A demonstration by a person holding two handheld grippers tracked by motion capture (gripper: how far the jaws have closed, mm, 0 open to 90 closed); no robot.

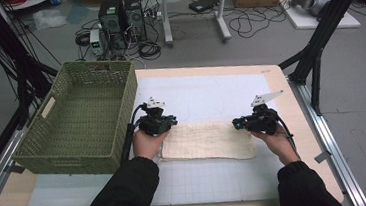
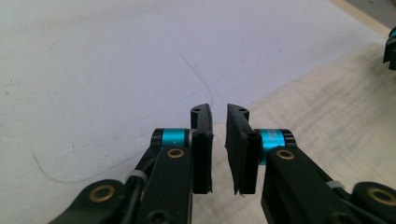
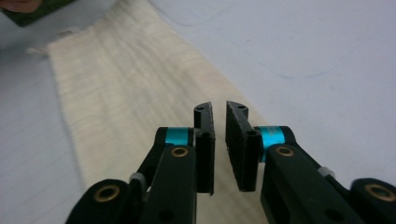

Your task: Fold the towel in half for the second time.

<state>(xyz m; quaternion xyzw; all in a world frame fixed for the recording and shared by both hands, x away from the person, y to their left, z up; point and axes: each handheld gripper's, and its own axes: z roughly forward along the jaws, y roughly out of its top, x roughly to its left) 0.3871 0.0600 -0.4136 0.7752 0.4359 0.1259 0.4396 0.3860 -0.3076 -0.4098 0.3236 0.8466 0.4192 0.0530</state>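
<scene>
A cream, faintly striped cloth (image 1: 209, 141) lies flat on the white mat (image 1: 210, 88), stretched between my two hands. My left gripper (image 1: 174, 120) hovers at the cloth's left end, pointing right. In the left gripper view its jaws (image 2: 219, 109) stand a narrow gap apart with nothing between them, over the cloth's edge (image 2: 327, 107). My right gripper (image 1: 236, 123) sits at the cloth's right end, pointing left. Its jaws (image 3: 218, 106) are likewise a slit apart and empty, above the cloth (image 3: 126, 84).
A green woven basket (image 1: 131, 100) stands on the table's left side, close to my left hand. The wooden table edge (image 1: 291, 103) runs along the right. Beyond the table are computer towers, cables and black frame legs on the floor.
</scene>
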